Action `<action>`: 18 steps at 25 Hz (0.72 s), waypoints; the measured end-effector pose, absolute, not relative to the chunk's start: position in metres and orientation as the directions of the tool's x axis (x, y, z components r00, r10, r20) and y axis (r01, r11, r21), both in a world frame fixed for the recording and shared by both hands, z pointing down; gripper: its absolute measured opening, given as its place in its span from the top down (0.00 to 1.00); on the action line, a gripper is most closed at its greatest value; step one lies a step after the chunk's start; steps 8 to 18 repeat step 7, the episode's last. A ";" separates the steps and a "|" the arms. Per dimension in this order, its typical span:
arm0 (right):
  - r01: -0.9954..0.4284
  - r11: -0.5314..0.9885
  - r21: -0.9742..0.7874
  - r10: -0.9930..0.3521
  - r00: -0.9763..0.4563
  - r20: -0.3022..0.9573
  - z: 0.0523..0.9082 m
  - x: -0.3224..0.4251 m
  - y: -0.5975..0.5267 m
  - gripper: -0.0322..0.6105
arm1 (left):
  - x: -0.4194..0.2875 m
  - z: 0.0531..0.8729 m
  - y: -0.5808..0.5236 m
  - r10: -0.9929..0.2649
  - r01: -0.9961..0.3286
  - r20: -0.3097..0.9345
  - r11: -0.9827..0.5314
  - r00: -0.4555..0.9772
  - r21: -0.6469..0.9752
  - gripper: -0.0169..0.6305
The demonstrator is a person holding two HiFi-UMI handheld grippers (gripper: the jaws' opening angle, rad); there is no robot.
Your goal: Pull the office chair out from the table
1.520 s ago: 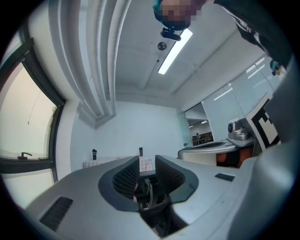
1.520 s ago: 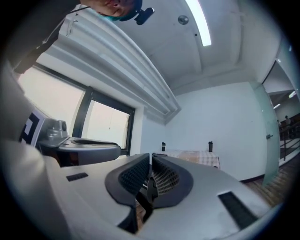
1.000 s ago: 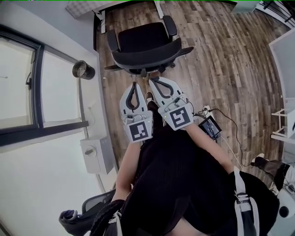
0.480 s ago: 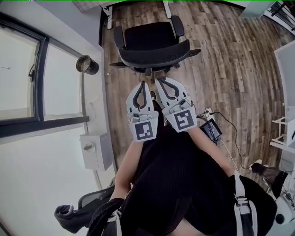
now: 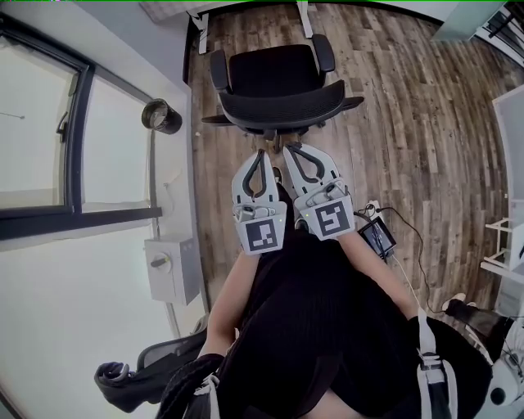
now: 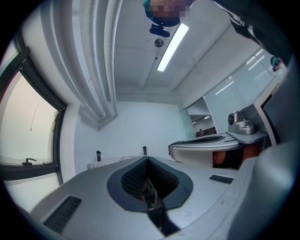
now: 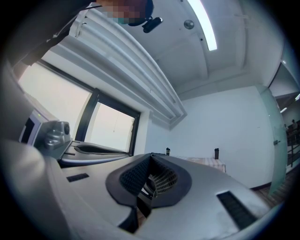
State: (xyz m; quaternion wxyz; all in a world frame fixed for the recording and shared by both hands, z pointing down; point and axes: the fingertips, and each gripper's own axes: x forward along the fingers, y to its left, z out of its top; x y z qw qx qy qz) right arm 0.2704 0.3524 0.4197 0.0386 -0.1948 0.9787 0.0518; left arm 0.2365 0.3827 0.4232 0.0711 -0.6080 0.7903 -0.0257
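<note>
Both grippers are lying side by side and pointing level toward 12 o'clock in the head view. The left gripper (image 5: 262,153) is keeping its jaws pressed together at the tips, and its own view (image 6: 146,159) is showing the same: the tips are meeting, with only the dark padded loop behind them and nothing pinched. The right gripper (image 5: 288,148) is doing likewise, its jaws shut tip to tip in its own view (image 7: 151,155) and gripping nothing.

The office chair (image 5: 278,86) is standing at 12 o'clock from the grippers on the wooden floor (image 5: 409,123), its mesh back turned toward the person and its seat facing the table legs (image 5: 201,18) at the top edge. Both pairs of tips are sitting just short of the chair's back; I cannot tell whether either is touching it. A black round bin (image 5: 161,116) is standing at 9 o'clock from the chair, by the window (image 5: 41,123).

Compared with a second ago, the jaws are staying closed and the gap to the chair is looking about the same. The chair, bin and grippers are all sitting farther right in the head view, and less of the table legs is showing.
</note>
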 end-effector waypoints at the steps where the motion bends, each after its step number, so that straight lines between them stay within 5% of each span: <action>1: -0.385 0.919 0.088 -0.377 -0.922 -0.093 0.420 0.270 0.352 0.95 | 0.236 0.424 0.382 -0.965 -0.957 -0.079 0.260 -0.251 -0.129 0.99; 18: -0.391 0.917 0.082 -0.384 -0.919 -0.091 0.422 0.267 0.342 0.95 | 0.232 0.425 0.375 -0.964 -0.956 -0.080 0.264 -0.255 -0.131 0.99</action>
